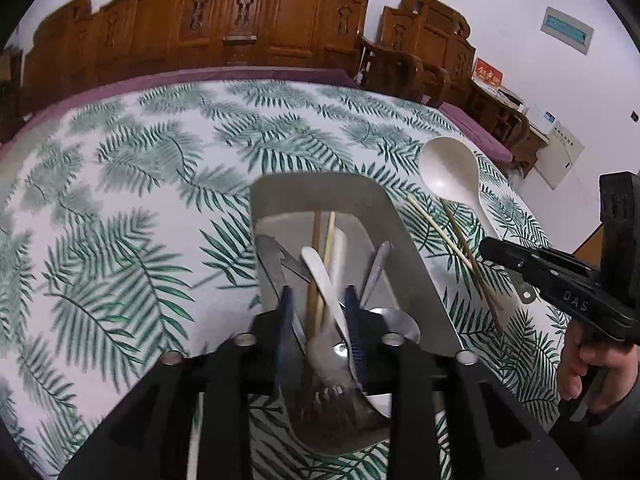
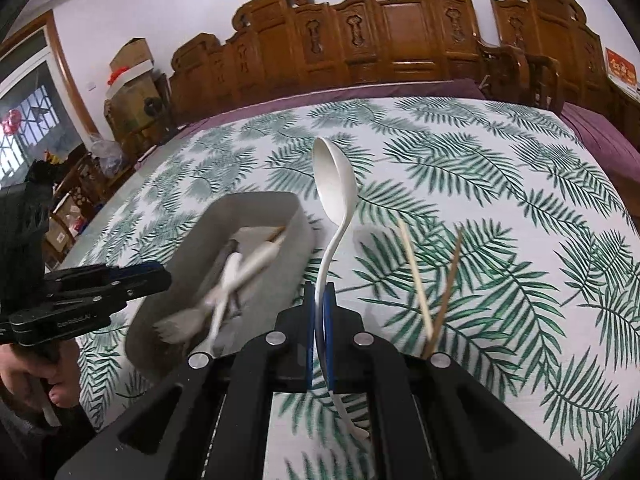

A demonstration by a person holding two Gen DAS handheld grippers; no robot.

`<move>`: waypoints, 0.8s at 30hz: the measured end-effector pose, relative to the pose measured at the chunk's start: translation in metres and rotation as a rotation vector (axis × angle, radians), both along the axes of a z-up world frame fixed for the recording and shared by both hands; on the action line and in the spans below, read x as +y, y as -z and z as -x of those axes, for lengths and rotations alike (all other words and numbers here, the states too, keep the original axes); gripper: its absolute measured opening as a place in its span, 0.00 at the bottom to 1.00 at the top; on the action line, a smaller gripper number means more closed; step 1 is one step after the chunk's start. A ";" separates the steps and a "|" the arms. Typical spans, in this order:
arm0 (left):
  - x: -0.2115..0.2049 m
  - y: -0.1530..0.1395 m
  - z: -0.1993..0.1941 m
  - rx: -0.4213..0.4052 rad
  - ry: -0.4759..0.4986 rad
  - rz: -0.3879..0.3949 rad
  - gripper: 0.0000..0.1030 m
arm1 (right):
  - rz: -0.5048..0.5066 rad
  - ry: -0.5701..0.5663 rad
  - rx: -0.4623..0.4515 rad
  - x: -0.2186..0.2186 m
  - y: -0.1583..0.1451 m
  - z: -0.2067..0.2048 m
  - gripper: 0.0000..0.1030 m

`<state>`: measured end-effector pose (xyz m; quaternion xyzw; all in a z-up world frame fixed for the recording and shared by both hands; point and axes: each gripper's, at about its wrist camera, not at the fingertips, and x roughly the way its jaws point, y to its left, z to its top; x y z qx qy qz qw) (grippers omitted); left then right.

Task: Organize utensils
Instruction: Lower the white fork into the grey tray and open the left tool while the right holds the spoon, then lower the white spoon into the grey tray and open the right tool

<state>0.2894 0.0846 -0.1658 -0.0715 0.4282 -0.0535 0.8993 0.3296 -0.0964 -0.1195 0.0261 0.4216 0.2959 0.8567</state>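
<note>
Right gripper (image 2: 319, 304) clamped on the thin curved handle of a cream-white ladle (image 2: 334, 176), oval bowl glossy, pointing away over the leaf-print tablecloth (image 2: 500, 184). Just right of it, two loose chopsticks (image 2: 416, 276), pale and brown. Left gripper (image 1: 318, 320) set narrow over the grey tray (image 1: 404, 236), straddling jumbled spoons and chopsticks; grasp impossible to tell

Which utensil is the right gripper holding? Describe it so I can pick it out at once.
On the leaf-print tablecloth, look just right of the grey tray. The white ladle is pinched by its handle in the right gripper, its bowl pointing away. Unlike the two thin chopsticks to its right, it is broad, curved and glossy white.
</note>
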 end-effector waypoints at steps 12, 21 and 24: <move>0.029 -0.017 0.013 -0.056 -0.069 -0.050 0.62 | -0.049 -0.090 -0.029 0.042 -0.024 0.033 0.05; 0.052 -0.017 0.016 -0.058 -0.119 -0.073 0.62 | -0.119 -0.113 0.055 0.070 -0.019 0.042 0.05; 0.056 -0.016 0.016 -0.056 -0.128 -0.076 0.62 | -0.111 -0.112 0.072 0.080 -0.014 0.043 0.05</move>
